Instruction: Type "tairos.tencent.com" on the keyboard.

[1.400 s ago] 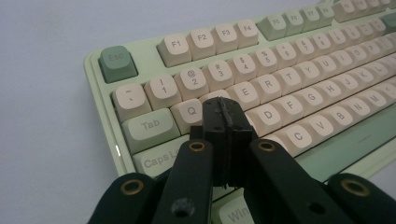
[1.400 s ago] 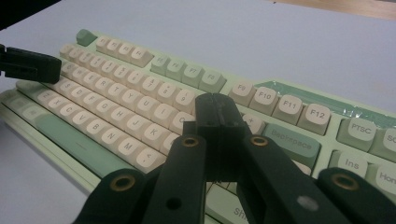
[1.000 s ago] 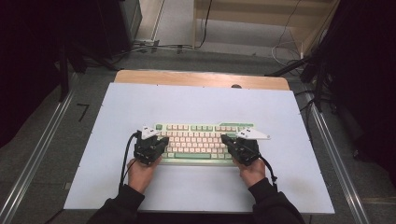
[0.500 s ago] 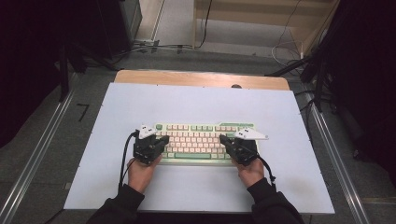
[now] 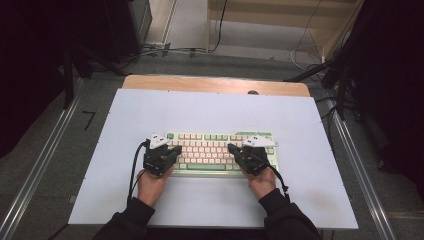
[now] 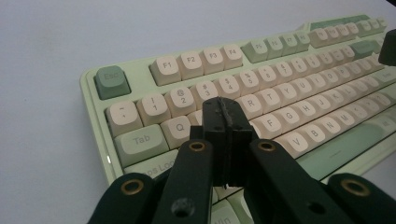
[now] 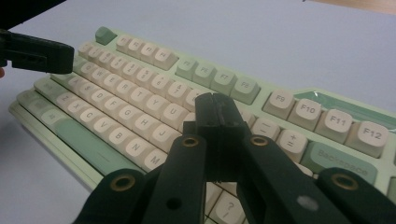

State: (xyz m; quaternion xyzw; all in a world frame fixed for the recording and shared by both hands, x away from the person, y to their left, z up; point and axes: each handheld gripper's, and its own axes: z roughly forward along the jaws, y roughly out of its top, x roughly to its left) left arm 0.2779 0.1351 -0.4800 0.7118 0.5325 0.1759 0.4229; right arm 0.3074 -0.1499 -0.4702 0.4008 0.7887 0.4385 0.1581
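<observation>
Closed jaws poised over the keys

Both pairs of jaws are pressed together, holding nothing: the left gripper (image 6: 227,122) over the W-E keys, the right gripper (image 7: 218,111) near O-P of the green keyboard (image 5: 210,149), which lies toward the table's (image 5: 310,125) near edge. Typing seems underway; its progress is unclear. Since the earlier frames, both grippers have barely shifted.

The high view looks forward and down from above the person's side, taking in the whole keyboard (image 5: 220,152) from far off. The left gripper view sits low and close over the keyboard's (image 6: 261,102) Esc end, facing along the rows. The right gripper view sits equally close over its Backspace end (image 7: 187,93). Both share the middle letter rows.
</observation>
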